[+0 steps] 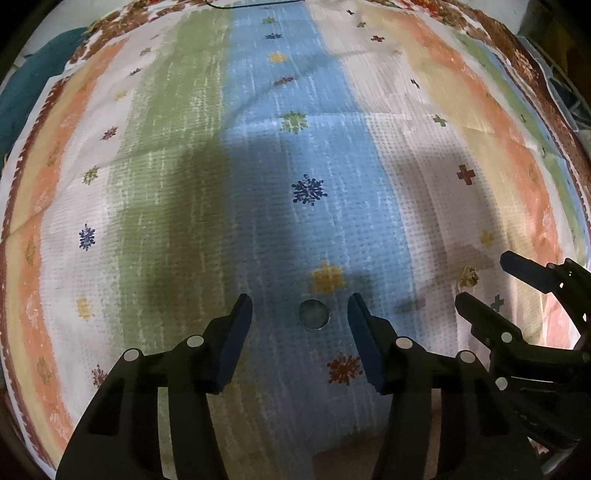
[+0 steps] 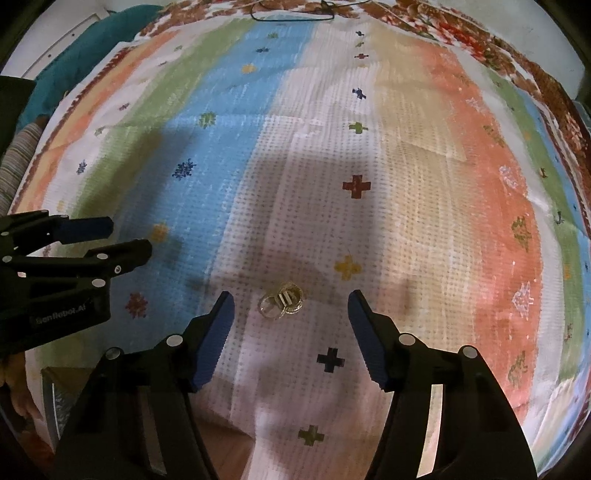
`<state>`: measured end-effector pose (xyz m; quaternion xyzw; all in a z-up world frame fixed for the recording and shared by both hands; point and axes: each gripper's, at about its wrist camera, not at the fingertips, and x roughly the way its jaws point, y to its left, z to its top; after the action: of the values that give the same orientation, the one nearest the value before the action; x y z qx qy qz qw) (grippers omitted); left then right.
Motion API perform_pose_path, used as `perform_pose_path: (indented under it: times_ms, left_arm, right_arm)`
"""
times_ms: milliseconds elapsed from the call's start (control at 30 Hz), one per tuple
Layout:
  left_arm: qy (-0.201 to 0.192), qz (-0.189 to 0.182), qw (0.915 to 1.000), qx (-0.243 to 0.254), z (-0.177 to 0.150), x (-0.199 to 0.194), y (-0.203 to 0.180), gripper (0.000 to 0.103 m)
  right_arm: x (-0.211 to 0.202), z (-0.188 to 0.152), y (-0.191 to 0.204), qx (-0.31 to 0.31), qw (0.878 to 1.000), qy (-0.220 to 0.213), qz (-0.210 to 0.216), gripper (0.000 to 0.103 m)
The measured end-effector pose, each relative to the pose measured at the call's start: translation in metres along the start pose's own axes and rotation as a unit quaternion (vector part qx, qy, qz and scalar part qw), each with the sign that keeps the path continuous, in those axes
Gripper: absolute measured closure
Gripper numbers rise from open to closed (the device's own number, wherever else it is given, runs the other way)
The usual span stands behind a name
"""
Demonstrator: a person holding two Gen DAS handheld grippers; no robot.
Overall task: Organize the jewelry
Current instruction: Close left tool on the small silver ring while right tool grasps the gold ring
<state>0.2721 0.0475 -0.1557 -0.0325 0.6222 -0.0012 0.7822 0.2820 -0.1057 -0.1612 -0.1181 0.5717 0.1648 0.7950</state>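
Note:
A small round clear-topped case [image 1: 314, 314] lies on the blue stripe of the cloth, between the tips of my open left gripper [image 1: 300, 308]. A cluster of gold rings [image 2: 282, 303] lies on the white stripe between the fingers of my open right gripper [image 2: 288, 306]. The rings also show in the left wrist view [image 1: 468, 277] as a small gold lump, near the right gripper [image 1: 484, 280]. The left gripper [image 2: 129, 236] shows at the left of the right wrist view, open and empty.
A striped cloth [image 2: 406, 184] with cross and star marks covers the surface. A teal cushion [image 2: 74, 55] lies beyond its far left corner. A thin dark cord [image 2: 291, 16] lies at the far edge. The near cloth edge [image 2: 229, 428] hangs below the grippers.

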Motion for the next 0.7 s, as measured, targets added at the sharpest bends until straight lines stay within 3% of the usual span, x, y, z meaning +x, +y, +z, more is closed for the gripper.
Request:
perform_pose_path:
  times_ms: [300,433,567,700]
  left_arm:
    - [0.011,0.003,0.9999,0.003,0.002,0.009,0.001,0.064]
    - [0.015,0.007,0.9998,0.009,0.005,0.012,0.003,0.069]
    - [0.019,0.012,0.9996,0.015,0.004,0.012,0.003,0.085]
    - [0.02,0.017,0.9994,0.022,0.004,0.013,0.001,0.085]
  right_arm:
    - [0.011,0.005,0.002,0.0,1.0,0.007,-0.003,0.05]
    - [0.011,0.006,0.003,-0.003,1.0,0.015,-0.002,0.06]
    - [0.012,0.005,0.008,-0.013,1.0,0.022,-0.006,0.066]
    - [0.012,0.005,0.008,-0.016,1.0,0.025,-0.009,0.079]
